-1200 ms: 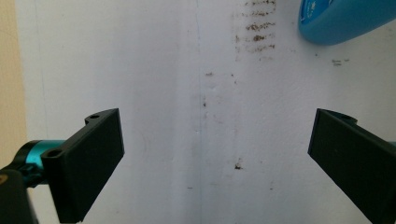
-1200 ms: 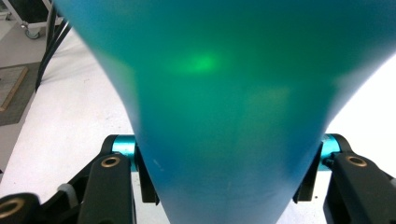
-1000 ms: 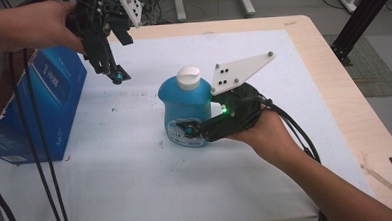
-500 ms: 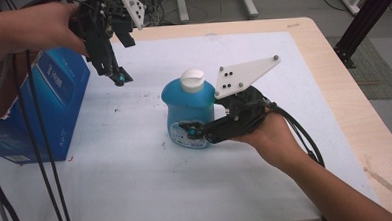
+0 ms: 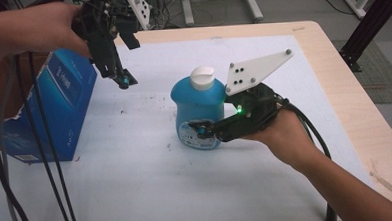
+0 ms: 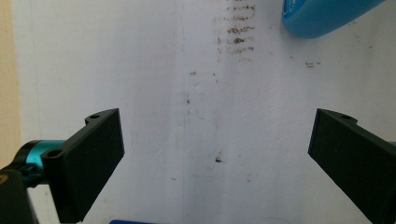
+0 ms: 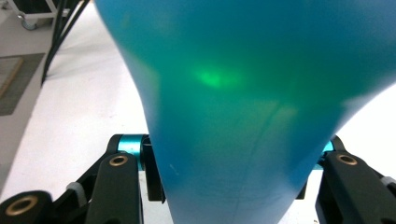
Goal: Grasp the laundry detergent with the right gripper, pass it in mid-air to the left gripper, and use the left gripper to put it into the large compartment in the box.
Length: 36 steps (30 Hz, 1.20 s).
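On the white table cover (image 5: 137, 193), right gripper (image 5: 205, 131) jaws clamped on blue bottle (image 5: 199, 108), label unreadable; left gripper (image 5: 124, 82) jaws apart.

I see my two hand-held tools, both black. The right tool (image 5: 201, 130) carries a grey three-cornered plate dotted with dark screw holes, a small green light glowing just behind it, teal collars and brass-ringed screws by its jaws. The left tool (image 5: 124, 82) has flat black pads (image 6: 95, 158), and black cables trailing behind it.
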Each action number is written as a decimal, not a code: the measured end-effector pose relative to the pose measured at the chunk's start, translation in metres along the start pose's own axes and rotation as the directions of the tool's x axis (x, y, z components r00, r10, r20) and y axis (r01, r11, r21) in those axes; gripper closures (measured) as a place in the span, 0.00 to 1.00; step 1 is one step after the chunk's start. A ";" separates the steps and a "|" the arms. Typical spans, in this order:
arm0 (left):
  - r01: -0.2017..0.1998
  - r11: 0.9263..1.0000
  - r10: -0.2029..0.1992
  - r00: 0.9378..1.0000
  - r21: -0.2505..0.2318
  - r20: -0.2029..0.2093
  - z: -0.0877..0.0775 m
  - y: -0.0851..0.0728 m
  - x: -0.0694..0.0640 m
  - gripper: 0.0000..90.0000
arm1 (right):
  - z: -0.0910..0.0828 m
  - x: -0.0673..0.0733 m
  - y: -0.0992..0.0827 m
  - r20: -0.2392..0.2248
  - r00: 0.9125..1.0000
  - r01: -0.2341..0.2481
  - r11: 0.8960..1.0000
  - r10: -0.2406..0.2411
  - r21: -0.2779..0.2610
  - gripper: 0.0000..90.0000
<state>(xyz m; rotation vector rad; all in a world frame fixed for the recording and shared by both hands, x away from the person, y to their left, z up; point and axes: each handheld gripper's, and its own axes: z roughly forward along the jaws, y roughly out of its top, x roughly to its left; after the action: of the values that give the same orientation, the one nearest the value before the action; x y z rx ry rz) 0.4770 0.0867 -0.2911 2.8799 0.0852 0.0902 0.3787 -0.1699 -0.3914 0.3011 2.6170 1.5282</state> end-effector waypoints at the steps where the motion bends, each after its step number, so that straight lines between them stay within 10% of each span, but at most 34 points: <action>1: -0.001 1.000 0.001 1.000 -0.003 -0.001 -0.002 0.001 -0.002 0.04 | -0.001 -0.001 0.002 -0.005 1.000 0.002 1.000 -0.002 0.000 0.52; 36: -0.043 0.998 0.046 0.996 -0.040 0.081 -0.043 0.051 -0.065 0.04 | -0.015 -0.018 0.054 -0.111 0.989 0.102 0.994 -0.097 0.040 0.51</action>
<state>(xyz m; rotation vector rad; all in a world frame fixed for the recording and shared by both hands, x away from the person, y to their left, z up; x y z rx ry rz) 0.4114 0.0438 -0.2395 2.8438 0.0033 -0.0177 0.3999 -0.1606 -0.3374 0.0913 2.7069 1.4947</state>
